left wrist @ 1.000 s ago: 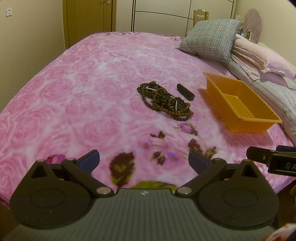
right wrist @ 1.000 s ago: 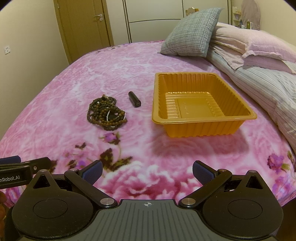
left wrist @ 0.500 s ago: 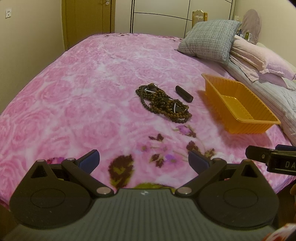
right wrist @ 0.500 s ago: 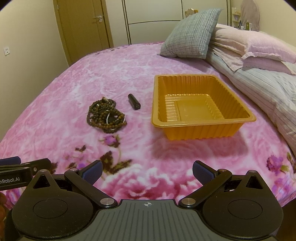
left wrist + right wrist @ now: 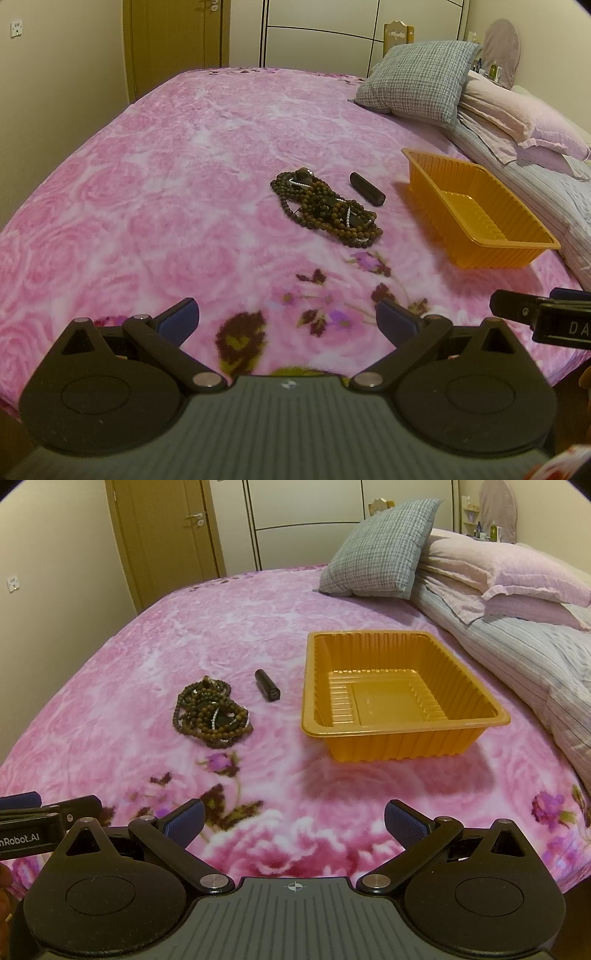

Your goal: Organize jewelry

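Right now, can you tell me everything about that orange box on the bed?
The orange tray is a shallow rectangular tub that looks like thin shiny plastic, with ribbed walls, a ridged floor and a flat rim. It sits upright on the pink flowery blanket, open on top with nothing inside. Neither gripper touches it; the dark cylinder and bead pile lie apart from it.

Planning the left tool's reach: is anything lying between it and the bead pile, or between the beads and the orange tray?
Only bare blanket lies between the left tool and the beads. A small black cylinder lies between the beads and the orange tray, touching neither.
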Action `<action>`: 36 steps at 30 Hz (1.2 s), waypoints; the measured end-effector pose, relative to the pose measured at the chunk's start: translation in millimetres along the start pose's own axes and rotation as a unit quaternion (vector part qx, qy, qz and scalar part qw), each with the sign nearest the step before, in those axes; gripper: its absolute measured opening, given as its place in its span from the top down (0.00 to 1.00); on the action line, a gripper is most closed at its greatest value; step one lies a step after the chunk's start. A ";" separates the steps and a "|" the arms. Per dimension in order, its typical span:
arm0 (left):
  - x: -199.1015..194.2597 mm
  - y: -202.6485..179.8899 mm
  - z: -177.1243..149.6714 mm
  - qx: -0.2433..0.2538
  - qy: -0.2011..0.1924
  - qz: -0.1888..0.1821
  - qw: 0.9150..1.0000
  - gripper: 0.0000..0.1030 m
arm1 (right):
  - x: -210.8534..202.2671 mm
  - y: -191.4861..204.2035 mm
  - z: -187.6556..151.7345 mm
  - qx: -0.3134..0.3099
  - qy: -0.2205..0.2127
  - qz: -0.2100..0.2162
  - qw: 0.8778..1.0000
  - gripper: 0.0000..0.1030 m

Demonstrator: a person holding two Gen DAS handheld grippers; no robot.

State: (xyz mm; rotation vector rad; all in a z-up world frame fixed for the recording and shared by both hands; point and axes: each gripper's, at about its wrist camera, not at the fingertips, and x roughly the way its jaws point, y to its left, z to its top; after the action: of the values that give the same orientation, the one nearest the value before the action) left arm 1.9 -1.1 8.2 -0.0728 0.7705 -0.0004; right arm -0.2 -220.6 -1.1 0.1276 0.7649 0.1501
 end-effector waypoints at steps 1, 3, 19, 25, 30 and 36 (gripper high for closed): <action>0.1 0.0 0.0 0.000 0.000 0.000 1.000 0.02 | -0.2 0.1 -0.2 0.000 0.000 0.000 1.000 0.00; 0.0 -0.1 -0.1 0.000 0.000 0.000 1.000 0.01 | -0.1 0.3 -0.5 0.000 0.000 0.000 1.000 0.00; 0.1 -1.1 0.7 -0.001 0.001 0.000 1.000 0.02 | 1.9 -0.5 -2.2 0.002 0.000 -0.001 1.000 0.00; 0.2 -1.2 0.5 0.000 0.001 0.000 1.000 0.02 | 2.2 -0.7 -2.5 0.001 0.000 -0.001 1.000 0.00; 0.2 -1.3 0.3 0.000 0.000 0.000 1.000 0.02 | 2.1 -1.0 -2.4 0.001 -0.001 -0.001 1.000 0.00; 0.5 -1.9 -0.5 -0.002 0.000 -0.002 1.000 0.02 | 3.8 -2.1 -4.0 0.005 -0.001 -0.002 1.000 0.00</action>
State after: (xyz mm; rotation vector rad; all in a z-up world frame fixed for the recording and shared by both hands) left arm 2.0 -3.0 7.7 -0.0773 0.7704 -0.0027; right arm 0.0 -221.8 -6.9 0.1358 0.7643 0.1414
